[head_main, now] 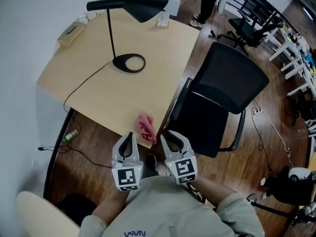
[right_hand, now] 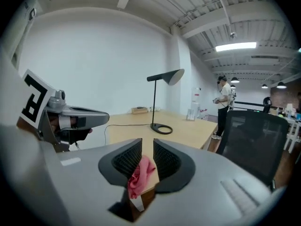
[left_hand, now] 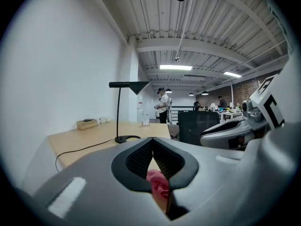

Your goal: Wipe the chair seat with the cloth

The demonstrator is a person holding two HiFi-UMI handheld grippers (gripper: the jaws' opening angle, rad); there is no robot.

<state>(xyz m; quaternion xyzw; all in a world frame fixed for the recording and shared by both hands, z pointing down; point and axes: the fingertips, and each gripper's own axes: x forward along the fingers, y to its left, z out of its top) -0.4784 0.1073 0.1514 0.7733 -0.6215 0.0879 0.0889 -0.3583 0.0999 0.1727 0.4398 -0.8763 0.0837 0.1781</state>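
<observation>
At the near edge of the table (head_main: 89,78): pink cloth (head_main: 146,126) between two hand-held grippers.
The crumpled cloth lies on the table's edge, just beside the black chair (head_main: 232,73) and its seat (head_main: 205,120). The left gripper (head_main: 130,134) has its jaws closed tip to tip. The right gripper (head_main: 167,132) has its jaws parted and pressing on nothing, with the cloth in line with their gap. A black lamp (head_main: 143,6) stands farther back.

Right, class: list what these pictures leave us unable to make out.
Crumpled pink cloth: left gripper view, partly behind the left tool.
Standing person: head view, upper body cut off by the top edge.
Small white items on light wooden desk: head view, too small to identify.
</observation>
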